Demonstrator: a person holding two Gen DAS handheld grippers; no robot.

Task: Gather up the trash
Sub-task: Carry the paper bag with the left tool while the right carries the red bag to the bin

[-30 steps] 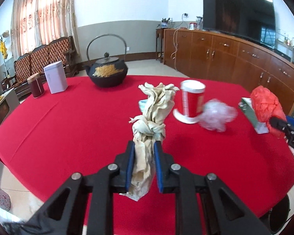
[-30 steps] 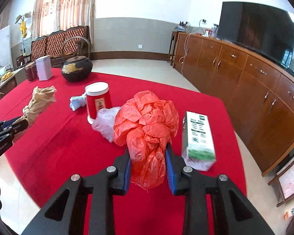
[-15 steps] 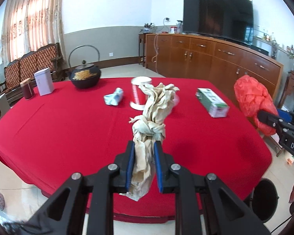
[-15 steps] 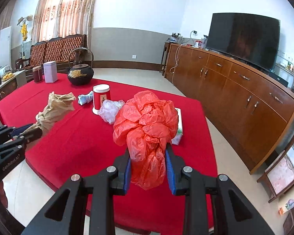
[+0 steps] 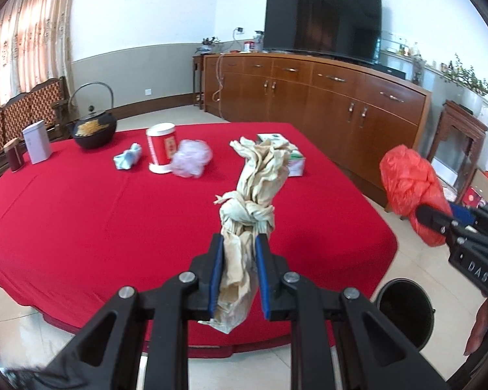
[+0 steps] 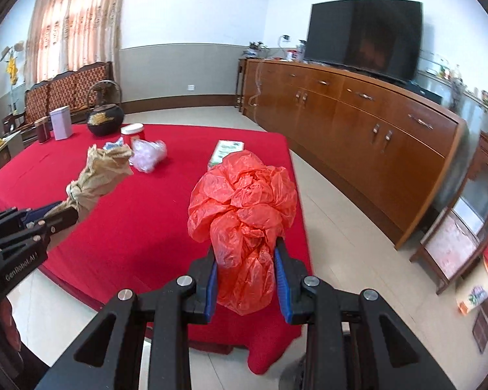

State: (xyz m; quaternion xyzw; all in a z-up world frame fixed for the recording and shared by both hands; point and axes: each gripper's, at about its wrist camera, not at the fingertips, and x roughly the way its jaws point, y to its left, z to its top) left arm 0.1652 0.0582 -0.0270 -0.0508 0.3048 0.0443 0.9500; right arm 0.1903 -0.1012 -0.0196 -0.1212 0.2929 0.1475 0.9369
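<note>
two gripper [image 5: 237, 273] bodies carry lettering ("das", "genrobot.ai").

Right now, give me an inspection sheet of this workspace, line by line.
Surface: table under a red cloth, smooth.
Job's things: knotted beige paper bag and crumpled red plastic bag, both held off the table; black trash bin on the floor by the table's edge.
Clutter: iron teapot, red canister, clear plastic wad, blue wad, green-and-white carton, white tin, small dark jar.
Grippers: left gripper shut on the paper bag; right gripper shut on the red bag.
Cables: cord hanging down the sideboard front.
Surroundings: wooden sideboard, television, curtains, wooden bench.
</note>
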